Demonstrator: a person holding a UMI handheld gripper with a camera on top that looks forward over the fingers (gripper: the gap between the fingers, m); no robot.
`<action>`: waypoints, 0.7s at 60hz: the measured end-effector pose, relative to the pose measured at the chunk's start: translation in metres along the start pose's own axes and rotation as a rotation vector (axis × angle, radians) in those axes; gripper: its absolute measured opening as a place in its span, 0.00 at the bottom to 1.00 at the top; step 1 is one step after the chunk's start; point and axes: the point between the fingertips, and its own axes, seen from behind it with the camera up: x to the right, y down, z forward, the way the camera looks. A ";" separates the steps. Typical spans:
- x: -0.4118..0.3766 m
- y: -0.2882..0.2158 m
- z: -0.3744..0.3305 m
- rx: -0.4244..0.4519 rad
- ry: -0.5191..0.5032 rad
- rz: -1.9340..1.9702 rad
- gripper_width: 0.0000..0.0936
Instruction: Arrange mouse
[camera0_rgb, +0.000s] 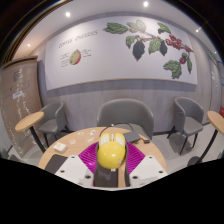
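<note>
Tongs (111, 160) closed on yellow mouse (111, 151), fingertips hidden, above wooden table (62, 158).

This looks like a café or a lounge corner of a shop or office, set up for sitting rather than for work. A long white wall (120, 50) on the far side carries a large painted branch (152, 40) with green leaves and red berries, with a smaller fruit picture and some lettering to its left, too small to read. Grey padded armchairs (126, 113) stand around small round wooden tables (30, 119) at the left and right, small round lights (68, 14) shine in the ceiling, and the near wooden surface (60, 157) is of the same kind.
</note>
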 end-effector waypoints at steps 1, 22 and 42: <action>-0.015 0.000 -0.006 0.010 -0.014 -0.007 0.38; -0.141 0.144 -0.013 -0.245 -0.061 -0.013 0.38; -0.133 0.145 -0.042 -0.277 -0.148 -0.100 0.91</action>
